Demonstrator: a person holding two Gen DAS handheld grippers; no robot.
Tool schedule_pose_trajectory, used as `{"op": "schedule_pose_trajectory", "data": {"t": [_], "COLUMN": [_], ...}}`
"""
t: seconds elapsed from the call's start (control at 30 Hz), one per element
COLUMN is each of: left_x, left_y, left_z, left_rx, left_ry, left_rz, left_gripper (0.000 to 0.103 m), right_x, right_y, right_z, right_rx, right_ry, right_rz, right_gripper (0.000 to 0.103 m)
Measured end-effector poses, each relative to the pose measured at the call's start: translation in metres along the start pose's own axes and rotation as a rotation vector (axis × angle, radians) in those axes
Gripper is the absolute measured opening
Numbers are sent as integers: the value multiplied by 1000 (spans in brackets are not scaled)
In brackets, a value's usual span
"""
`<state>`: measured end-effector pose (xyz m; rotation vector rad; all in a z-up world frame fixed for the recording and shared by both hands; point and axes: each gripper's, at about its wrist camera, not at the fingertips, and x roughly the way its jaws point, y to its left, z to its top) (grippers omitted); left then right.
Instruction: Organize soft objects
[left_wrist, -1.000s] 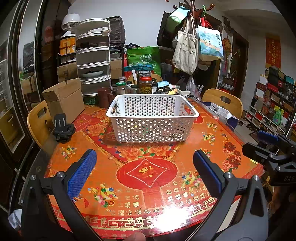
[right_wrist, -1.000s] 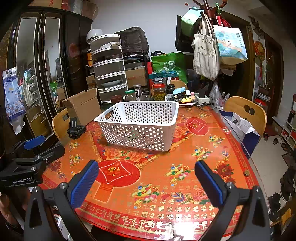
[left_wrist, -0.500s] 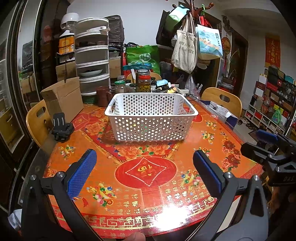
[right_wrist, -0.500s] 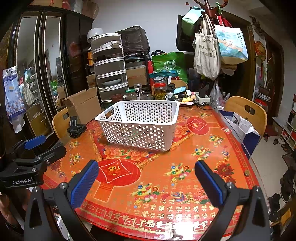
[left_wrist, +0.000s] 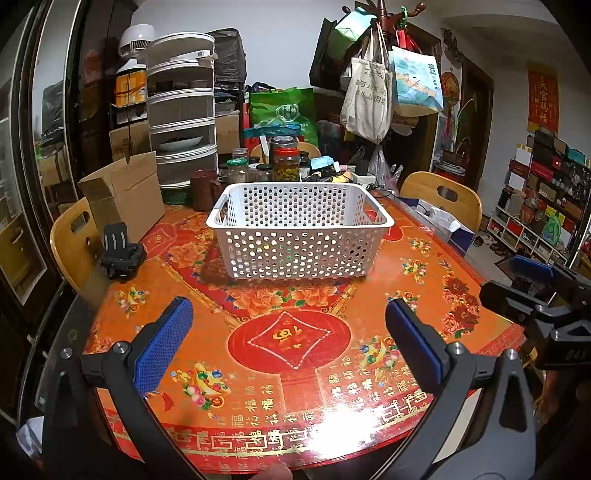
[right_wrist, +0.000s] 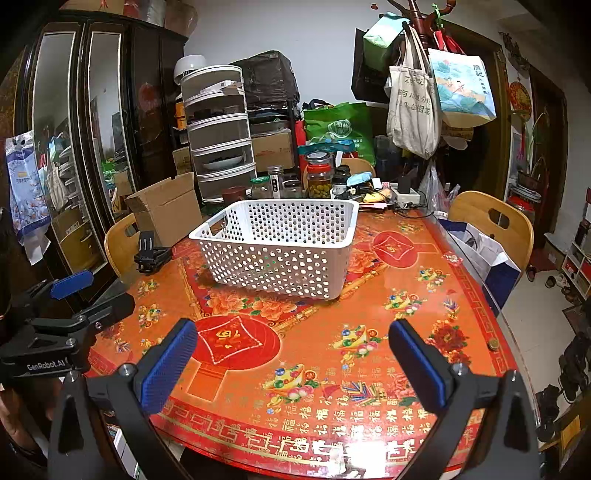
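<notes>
From the left wrist view, the left tool (left_wrist: 288, 343) hangs over the near edge of the round bench (left_wrist: 369, 387), its blue-padded fingers (left_wrist: 164, 345) spread wide with nothing between them. Straight ahead of the tool, past the red medallion printed on the bench cover, stands the white perforated basket (left_wrist: 299, 236); through its holes no contents can be made out. Ahead and to the left of the tool sits a small black clamp-like mount (left_wrist: 120, 253), with an open cardboard box (left_wrist: 123, 194) beyond it. Behind the basket is a cluster of glass jars (left_wrist: 284, 162). At the far right of this view the right tool (left_wrist: 532, 284) shows from the side; its spread cannot be judged here.

From the right wrist view, the right tool (right_wrist: 291, 354) also hovers above the bench (right_wrist: 369, 406) near its front rim, fingers (right_wrist: 415, 363) held wide apart and holding nothing. The basket (right_wrist: 280, 247) lies ahead, slightly left of the tool's centre line, resting flat on the bench. The left tool (right_wrist: 66, 306) appears at the far left edge. A wooden chair (right_wrist: 495, 225) stands ahead to the right, beside the bench.
</notes>
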<state>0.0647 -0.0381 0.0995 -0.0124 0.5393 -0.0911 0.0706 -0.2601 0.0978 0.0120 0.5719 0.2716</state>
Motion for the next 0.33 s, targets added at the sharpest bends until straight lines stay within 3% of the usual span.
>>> {"op": "schedule_pose_trajectory", "data": {"t": [0.33], "left_x": [0], "left_y": [1], "left_z": [-1], "left_rx": [16], "left_ry": [-9], "left_rz": [-3], "left_gripper": [103], "right_x": [1], "right_y": [1], "right_z": [-3], "right_rx": [-1], "right_ry": [3], "right_rz": [2], "right_gripper": [103]}}
